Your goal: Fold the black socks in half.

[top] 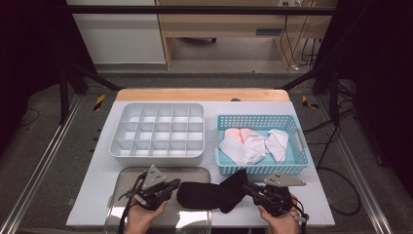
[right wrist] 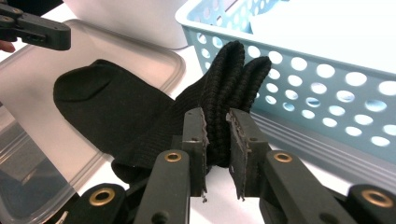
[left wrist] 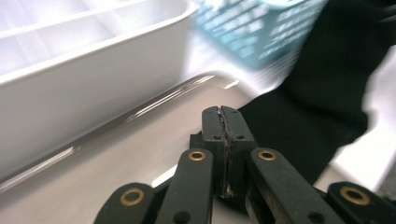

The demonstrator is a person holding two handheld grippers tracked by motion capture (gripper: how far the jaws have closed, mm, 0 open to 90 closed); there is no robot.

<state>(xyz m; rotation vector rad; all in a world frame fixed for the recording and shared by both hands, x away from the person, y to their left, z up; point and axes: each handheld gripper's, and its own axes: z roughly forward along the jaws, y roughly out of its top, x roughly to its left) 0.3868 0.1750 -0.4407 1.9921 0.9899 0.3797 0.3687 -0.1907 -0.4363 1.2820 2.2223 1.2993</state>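
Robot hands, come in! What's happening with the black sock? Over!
Right gripper shut on black sock, cuff end bunched. Left gripper shut, holding nothing, above metal tray. Sock lies half on tray, beside blue basket. Nothing in the way.

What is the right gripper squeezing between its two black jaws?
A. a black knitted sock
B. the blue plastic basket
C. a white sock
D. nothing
A: in the right gripper view, the right gripper has its jaws pressed on the bunched cuff of the black knitted sock.
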